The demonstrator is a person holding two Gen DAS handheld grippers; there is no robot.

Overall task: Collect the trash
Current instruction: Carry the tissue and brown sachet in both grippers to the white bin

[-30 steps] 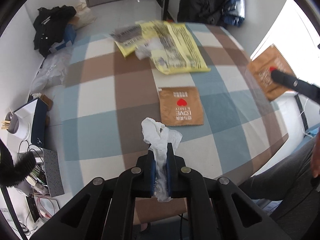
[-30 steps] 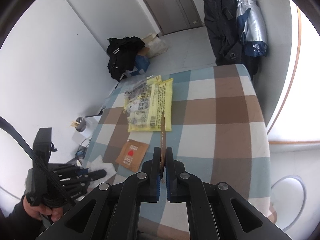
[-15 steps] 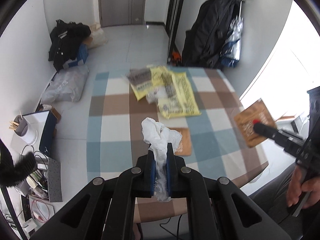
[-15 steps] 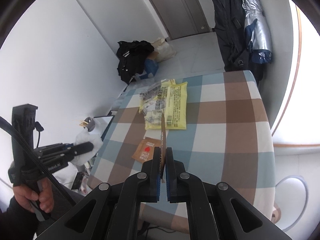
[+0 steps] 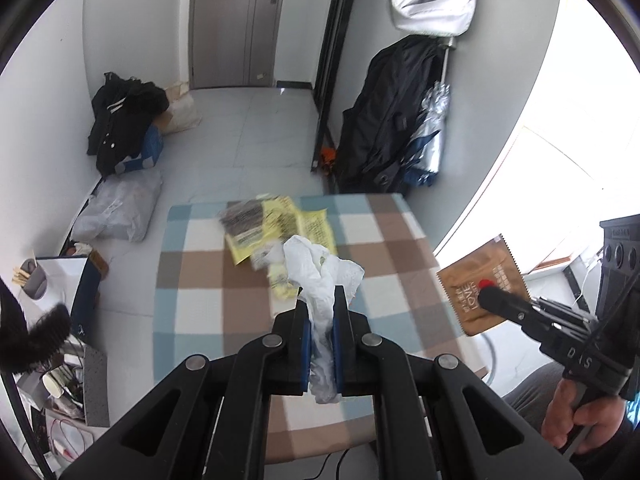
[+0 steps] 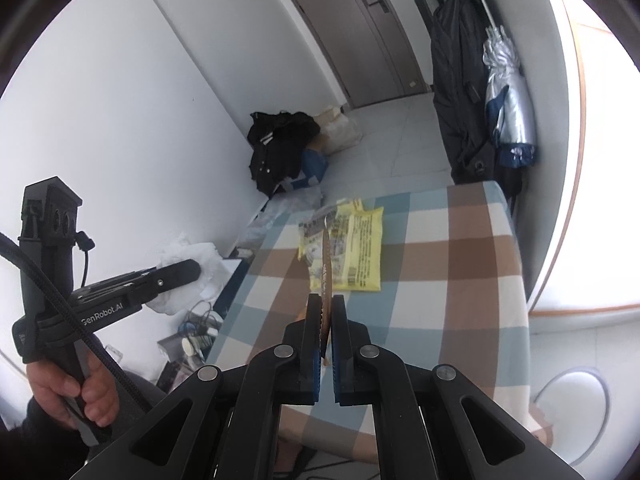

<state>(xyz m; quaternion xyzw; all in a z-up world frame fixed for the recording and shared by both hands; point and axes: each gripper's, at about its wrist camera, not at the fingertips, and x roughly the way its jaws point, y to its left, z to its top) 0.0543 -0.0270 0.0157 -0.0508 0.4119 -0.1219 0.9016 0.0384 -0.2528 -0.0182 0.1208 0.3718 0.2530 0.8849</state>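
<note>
My left gripper (image 5: 321, 300) is shut on a crumpled white tissue (image 5: 316, 264), held up well above the checked table (image 5: 200, 280). My right gripper (image 6: 327, 308) is shut on a flat brown packet (image 6: 326, 272), seen edge-on here. In the left wrist view the same brown packet (image 5: 478, 284) shows its face with a red heart, off the table's right edge. The right wrist view shows the left gripper (image 6: 188, 270) and its tissue (image 6: 196, 254) out to the left of the table (image 6: 460, 280). Yellow packets (image 5: 304, 224) (image 6: 360, 252) lie on the far half of the cloth.
A black clothes heap (image 5: 124, 120) and a grey bag (image 5: 116, 208) lie on the floor past the table. A dark coat and silver umbrella (image 6: 508, 104) hang at the far right. Desk clutter (image 5: 60, 320) sits left of the table, and a round white stool (image 6: 572, 400) right of it.
Both grippers have risen from the table and tipped up, so the table looks smaller and more of the room shows. Each keeps its hold: tissue in the left, brown packet in the right.
</note>
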